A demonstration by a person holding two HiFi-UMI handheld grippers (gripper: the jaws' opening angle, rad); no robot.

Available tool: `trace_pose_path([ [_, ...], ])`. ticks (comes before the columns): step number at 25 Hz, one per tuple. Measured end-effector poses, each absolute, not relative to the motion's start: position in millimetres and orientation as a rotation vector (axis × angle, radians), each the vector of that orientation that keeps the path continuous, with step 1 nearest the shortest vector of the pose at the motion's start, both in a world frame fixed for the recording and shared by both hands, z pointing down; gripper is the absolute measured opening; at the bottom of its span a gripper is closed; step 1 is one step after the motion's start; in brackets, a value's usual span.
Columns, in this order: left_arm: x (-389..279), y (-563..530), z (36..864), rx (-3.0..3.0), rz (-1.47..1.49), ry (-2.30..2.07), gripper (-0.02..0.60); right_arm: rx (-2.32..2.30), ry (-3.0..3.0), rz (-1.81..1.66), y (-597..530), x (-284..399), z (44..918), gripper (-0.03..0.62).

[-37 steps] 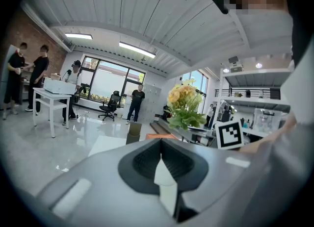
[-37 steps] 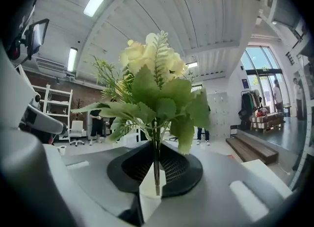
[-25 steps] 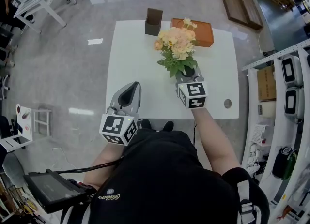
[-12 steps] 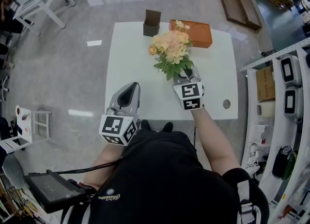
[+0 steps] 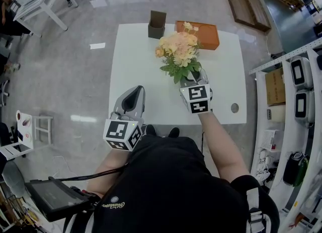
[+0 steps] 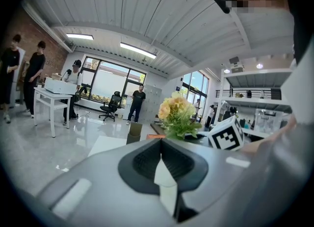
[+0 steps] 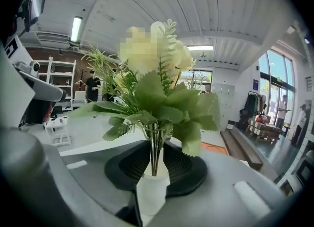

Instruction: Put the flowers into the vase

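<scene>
flowers (image 5: 178, 51) and right gripper (image 5: 190, 79) sit a touch further left in the head view than a second ago. the bunch has drifted off the orange box (image 5: 205, 34) behind it. right jaws have just been opening and now stand spread, with the green stems between the pads but not pinched. looks like a release: the bunch stays upright on its own, so something under it likely carries the stems. a white thing sits right below the flowers in the right gripper view. it may be the vase neck or just the white surface (image 5: 136, 61) showing through the gap, can't tell. left gripper (image 5: 135, 94) is on the near side of the flowers, well apart. its jaws are pressed together on nothing and it seems parked out of the way. beyond the flowers stands a dark brown box (image 5: 158, 23), left of the orange one. people and desks are far behind the flowers, on the floor.
</scene>
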State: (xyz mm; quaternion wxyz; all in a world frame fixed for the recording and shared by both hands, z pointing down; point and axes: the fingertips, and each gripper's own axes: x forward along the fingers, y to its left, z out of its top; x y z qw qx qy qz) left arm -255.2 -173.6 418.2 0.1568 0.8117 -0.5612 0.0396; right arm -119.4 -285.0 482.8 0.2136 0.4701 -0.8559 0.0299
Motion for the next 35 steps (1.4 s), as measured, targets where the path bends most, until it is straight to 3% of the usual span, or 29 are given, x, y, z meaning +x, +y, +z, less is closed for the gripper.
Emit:
trace_pose_path([
  [7,-256.4,-170.8,416.8,2.329,0.103,-1.604,0.006,1.274,-2.359,0.138,-283.8,-121.7,485.5,0.121],
  [28,-254.1,-169.2,417.6,2.337,0.106,-1.596,0.006,1.258,-2.364,0.222,-272.5,-120.2,483.8,0.152],
  [35,-248.8,-170.8,416.6,2.346,0.107,-1.585,0.006,1.241,-2.375,0.276,-265.7,-118.4,484.2,0.202],
])
